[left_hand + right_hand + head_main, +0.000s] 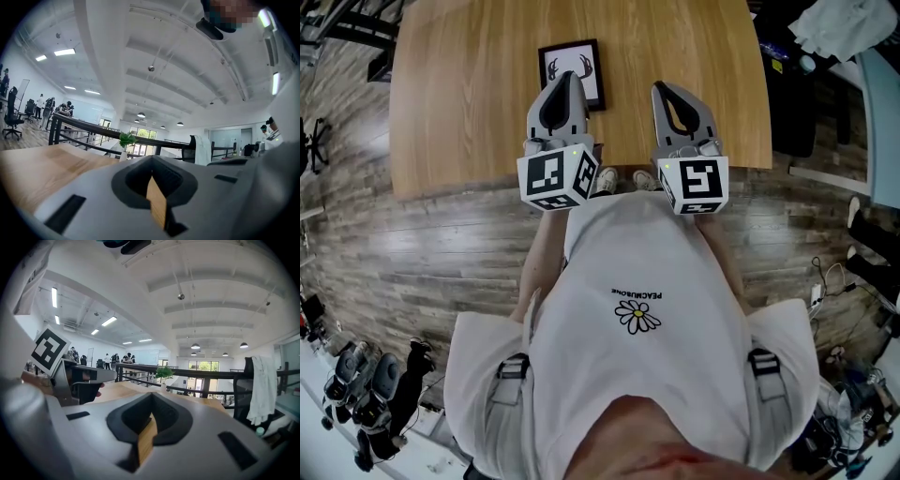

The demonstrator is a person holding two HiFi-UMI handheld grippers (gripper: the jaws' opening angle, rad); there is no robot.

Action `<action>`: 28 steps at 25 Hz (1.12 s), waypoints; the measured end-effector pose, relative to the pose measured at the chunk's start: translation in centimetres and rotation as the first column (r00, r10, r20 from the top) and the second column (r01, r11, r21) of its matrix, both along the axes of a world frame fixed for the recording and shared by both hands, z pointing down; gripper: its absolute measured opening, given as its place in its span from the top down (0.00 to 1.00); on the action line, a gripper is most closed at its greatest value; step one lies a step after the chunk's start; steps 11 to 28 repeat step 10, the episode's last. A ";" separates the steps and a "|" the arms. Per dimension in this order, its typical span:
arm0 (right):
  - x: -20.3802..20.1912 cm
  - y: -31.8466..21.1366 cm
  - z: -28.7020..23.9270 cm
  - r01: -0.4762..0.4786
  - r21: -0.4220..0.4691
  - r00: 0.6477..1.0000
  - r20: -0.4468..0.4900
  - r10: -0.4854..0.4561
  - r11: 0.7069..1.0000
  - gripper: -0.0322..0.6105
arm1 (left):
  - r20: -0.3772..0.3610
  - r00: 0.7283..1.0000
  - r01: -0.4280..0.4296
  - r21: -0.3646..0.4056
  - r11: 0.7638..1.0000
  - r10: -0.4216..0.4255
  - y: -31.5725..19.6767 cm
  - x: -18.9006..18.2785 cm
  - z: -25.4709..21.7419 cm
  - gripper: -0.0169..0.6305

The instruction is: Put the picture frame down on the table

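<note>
The left tongs [569, 82] and right tongs [667, 94] hang side by side over the near edge of the table [459, 84], pointing roughly level and away from the person. Each pair's jaws are together at the tips with nothing between them; only the wood top shows through the slot behind. The frame [586, 58], black with an antler print, lies flat on the table below and just ahead of the left tongs' tip, which covers its near part, and left of the right tongs' tip. Far ahead of both tongs, a plant [164, 373] stands by a dark railing [211, 375].
</note>
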State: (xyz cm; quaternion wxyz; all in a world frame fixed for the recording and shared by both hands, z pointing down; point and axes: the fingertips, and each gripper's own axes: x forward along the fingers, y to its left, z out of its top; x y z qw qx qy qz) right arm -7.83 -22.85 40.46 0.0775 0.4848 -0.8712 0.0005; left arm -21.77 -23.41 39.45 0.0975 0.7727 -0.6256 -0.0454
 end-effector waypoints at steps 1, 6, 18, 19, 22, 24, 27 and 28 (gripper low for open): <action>0.1 0.0 -0.1 -0.001 0.002 1.000 0.001 0.001 1.000 0.94 | 0.010 1.000 0.005 0.002 1.000 -0.005 0.0 -0.1 0.0 0.95; 0.2 0.0 0.1 0.001 0.000 1.000 -0.001 -0.001 1.000 0.94 | 0.048 0.998 0.037 0.008 0.999 -0.038 0.1 -1.2 0.1 0.95; 0.0 0.2 0.1 0.004 0.004 1.000 -0.002 -0.004 1.000 0.94 | 0.036 0.997 0.061 0.003 0.998 -0.061 0.4 -2.3 0.2 0.95; 0.0 0.2 0.1 0.004 0.004 1.000 -0.002 -0.004 1.000 0.94 | 0.036 0.997 0.061 0.003 0.998 -0.061 0.4 -2.3 0.2 0.95; 0.0 0.2 0.1 0.004 0.004 1.000 -0.002 -0.004 1.000 0.94 | 0.036 0.997 0.061 0.003 0.998 -0.061 0.4 -2.3 0.2 0.95; 0.0 0.2 0.1 0.004 0.004 1.000 -0.002 -0.004 1.000 0.94 | 0.036 0.997 0.061 0.003 0.998 -0.061 0.4 -2.3 0.2 0.95; 0.0 0.2 0.1 0.004 0.004 1.000 -0.002 -0.004 1.000 0.94 | 0.036 0.997 0.061 0.003 0.998 -0.061 0.4 -2.3 0.2 0.95; 0.0 0.2 0.1 0.004 0.004 1.000 -0.002 -0.004 1.000 0.94 | 0.036 0.997 0.061 0.003 0.998 -0.061 0.4 -2.3 0.2 0.95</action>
